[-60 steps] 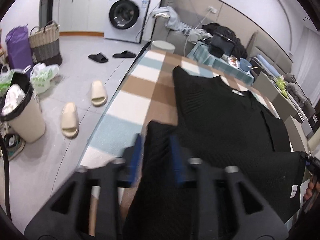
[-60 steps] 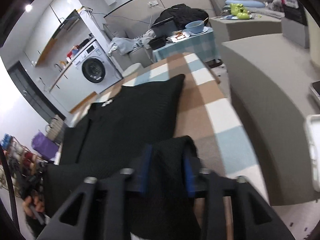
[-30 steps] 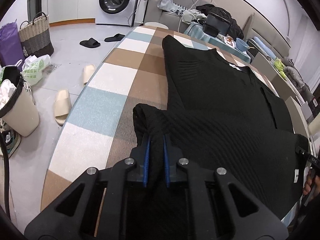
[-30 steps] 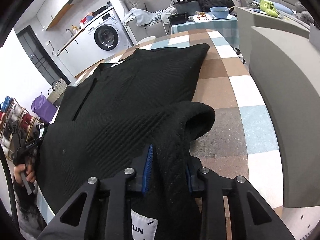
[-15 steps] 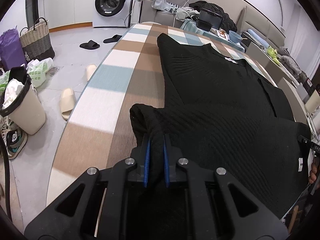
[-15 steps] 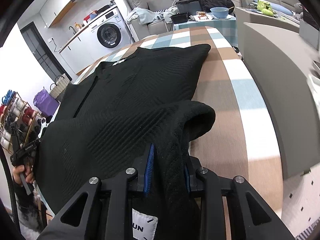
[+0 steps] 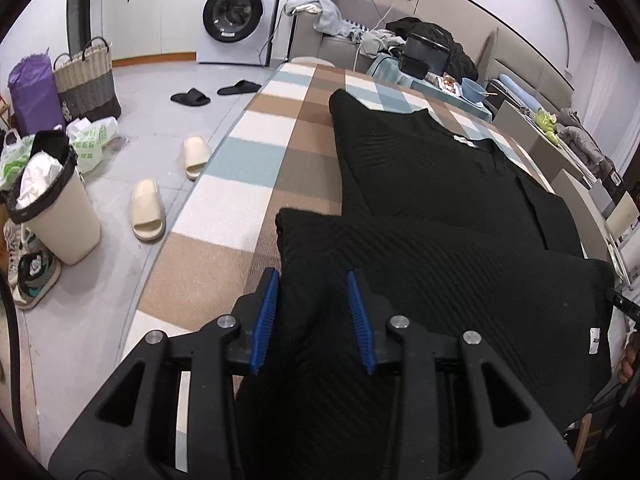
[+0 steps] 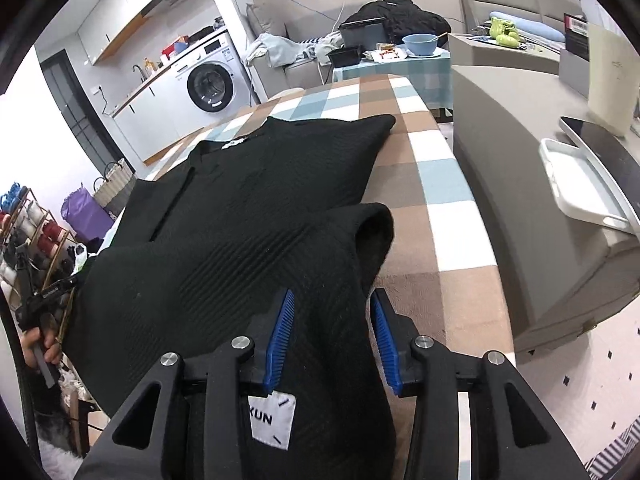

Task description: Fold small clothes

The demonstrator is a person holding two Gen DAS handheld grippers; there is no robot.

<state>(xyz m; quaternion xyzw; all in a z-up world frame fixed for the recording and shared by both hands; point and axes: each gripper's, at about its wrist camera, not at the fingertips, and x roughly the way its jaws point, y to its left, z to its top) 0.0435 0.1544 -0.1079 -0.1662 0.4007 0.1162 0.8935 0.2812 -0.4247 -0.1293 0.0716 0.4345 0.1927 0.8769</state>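
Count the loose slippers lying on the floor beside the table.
4. Two cream slippers lie near the table's edge; two black slippers lie farther off, before the washing machine. Others may be hidden.

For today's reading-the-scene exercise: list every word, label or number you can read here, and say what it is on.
"XUN": white tag on the black knit garment; its left edge is hidden.
Neck label: too small.
Washing machine panel: blurred.
Green print on plastic bag: unreadable.

The checked brown, blue and white surface (image 7: 256, 152) lies bare left of the black ribbed knit garment (image 7: 440, 184) and beyond its far edge; on the right, bare checks (image 8: 448, 216) narrow against a grey upholstered block (image 8: 520, 184).
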